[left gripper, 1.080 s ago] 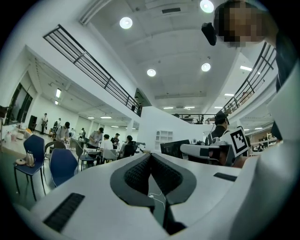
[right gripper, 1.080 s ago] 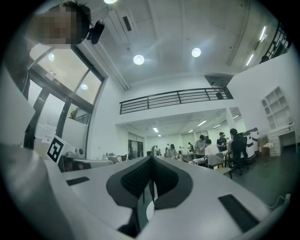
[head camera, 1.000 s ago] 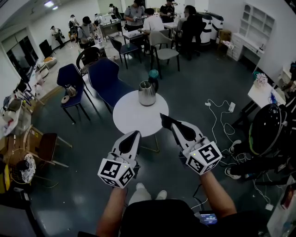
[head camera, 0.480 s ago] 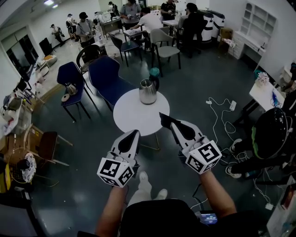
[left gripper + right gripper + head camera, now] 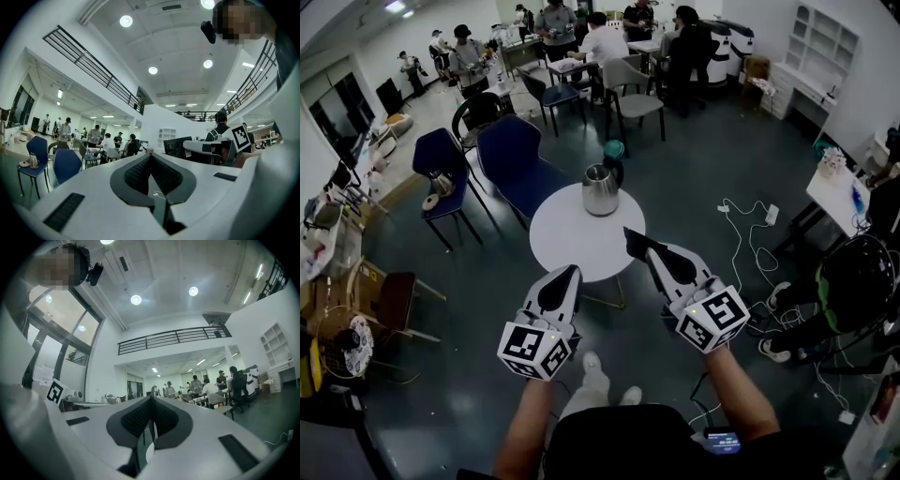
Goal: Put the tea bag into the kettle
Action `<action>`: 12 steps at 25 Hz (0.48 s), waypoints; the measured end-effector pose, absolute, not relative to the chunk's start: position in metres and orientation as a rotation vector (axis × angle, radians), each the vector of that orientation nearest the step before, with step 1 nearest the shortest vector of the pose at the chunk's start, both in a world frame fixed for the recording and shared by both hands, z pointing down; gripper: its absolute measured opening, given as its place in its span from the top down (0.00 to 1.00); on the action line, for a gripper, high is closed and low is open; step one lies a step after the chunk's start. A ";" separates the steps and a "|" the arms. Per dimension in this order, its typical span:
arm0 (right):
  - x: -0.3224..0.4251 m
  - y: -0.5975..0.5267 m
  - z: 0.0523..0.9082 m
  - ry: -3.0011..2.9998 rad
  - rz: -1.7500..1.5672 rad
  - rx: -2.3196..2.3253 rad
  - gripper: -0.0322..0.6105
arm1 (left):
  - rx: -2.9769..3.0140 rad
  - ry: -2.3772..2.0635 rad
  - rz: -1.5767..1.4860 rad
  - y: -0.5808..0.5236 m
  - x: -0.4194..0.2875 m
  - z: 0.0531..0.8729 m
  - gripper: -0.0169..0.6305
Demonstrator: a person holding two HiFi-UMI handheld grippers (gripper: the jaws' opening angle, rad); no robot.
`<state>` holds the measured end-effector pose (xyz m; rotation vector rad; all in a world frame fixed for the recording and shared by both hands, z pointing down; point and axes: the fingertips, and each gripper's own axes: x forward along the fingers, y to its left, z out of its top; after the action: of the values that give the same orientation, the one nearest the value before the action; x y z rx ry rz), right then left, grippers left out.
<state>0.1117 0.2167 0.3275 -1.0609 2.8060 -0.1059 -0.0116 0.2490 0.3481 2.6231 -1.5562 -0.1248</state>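
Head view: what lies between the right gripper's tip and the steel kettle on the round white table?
Only bare top of the round white table separates the right gripper from the shiny steel kettle in the head view.

One kettle [image 5: 600, 190] on one round table [image 5: 581, 248]. Two grippers: the left gripper [image 5: 571, 270] and the right gripper [image 5: 629, 233]. Two blue chairs [image 5: 517, 164] [image 5: 437, 174].

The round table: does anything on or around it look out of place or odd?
Nothing is spilled or askew: the kettle stands upright near the table's far edge. The only oddity is that no tea bag shows anywhere; the left gripper and right gripper are both shut on nothing.
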 end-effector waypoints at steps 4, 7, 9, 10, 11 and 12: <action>0.105 0.201 0.329 2.799 -0.113 -1.079 0.92 | 2.631 -1.544 -0.126 0.234 -0.019 0.349 0.95; 0.101 0.188 0.331 2.796 -0.118 -1.086 0.92 | 2.635 -1.545 -0.134 0.221 -0.024 0.351 0.95; 0.098 0.178 0.332 2.795 -0.118 -1.089 0.92 | 2.633 -1.546 -0.137 0.211 -0.028 0.352 0.95; 0.096 0.172 0.332 2.795 -0.118 -1.089 0.92 | 2.632 -1.546 -0.137 0.205 -0.030 0.352 0.95; 0.094 0.167 0.332 2.795 -0.118 -1.091 0.92 | 2.631 -1.545 -0.137 0.200 -0.032 0.353 0.95; 0.092 0.162 0.332 2.794 -0.120 -1.095 0.92 | 2.629 -1.545 -0.137 0.195 -0.035 0.353 0.95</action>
<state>0.0919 0.1625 0.3323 -1.0947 2.7942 -0.1198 -0.0350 0.1951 0.3525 2.6294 -1.5448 -0.1371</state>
